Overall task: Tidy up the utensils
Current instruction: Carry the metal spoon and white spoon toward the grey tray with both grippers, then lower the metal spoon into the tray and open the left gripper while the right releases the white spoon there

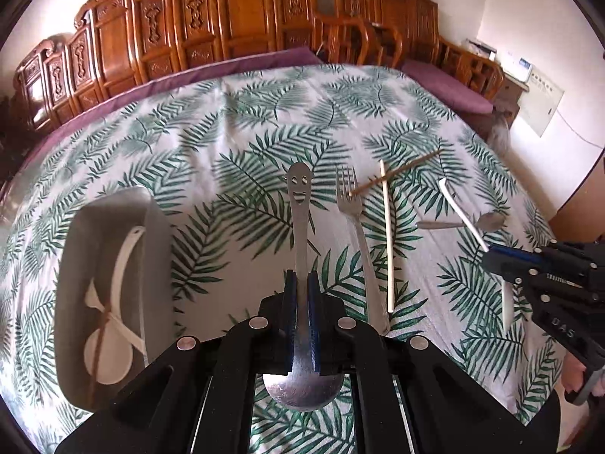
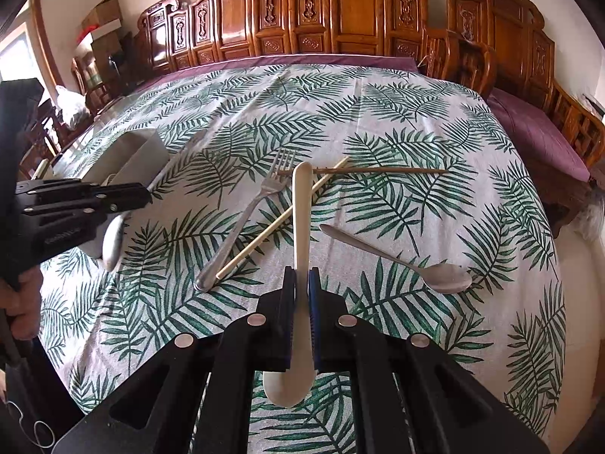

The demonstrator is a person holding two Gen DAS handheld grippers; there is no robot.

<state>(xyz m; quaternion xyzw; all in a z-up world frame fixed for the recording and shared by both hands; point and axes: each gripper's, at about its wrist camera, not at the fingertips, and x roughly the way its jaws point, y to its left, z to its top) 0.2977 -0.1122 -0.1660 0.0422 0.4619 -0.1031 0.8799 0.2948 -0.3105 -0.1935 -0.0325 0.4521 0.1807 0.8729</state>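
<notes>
Both grippers clamp spoons: left gripper (image 1: 301, 287) steel spoon (image 1: 300, 227), right gripper (image 2: 301, 283) white spoon (image 2: 300, 227).

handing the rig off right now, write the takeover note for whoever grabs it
Left claw: shut on the smiley-handled metal spoon, held above the cloth.
Right claw: shut on the white plastic spoon.
Grey tray: already holds a white spoon and a brown stick.
Still on the tablecloth: fork, pale chopstick, brown chopstick, plain metal spoon.
Left to do: drop both held spoons in the tray, then collect those four.
</notes>
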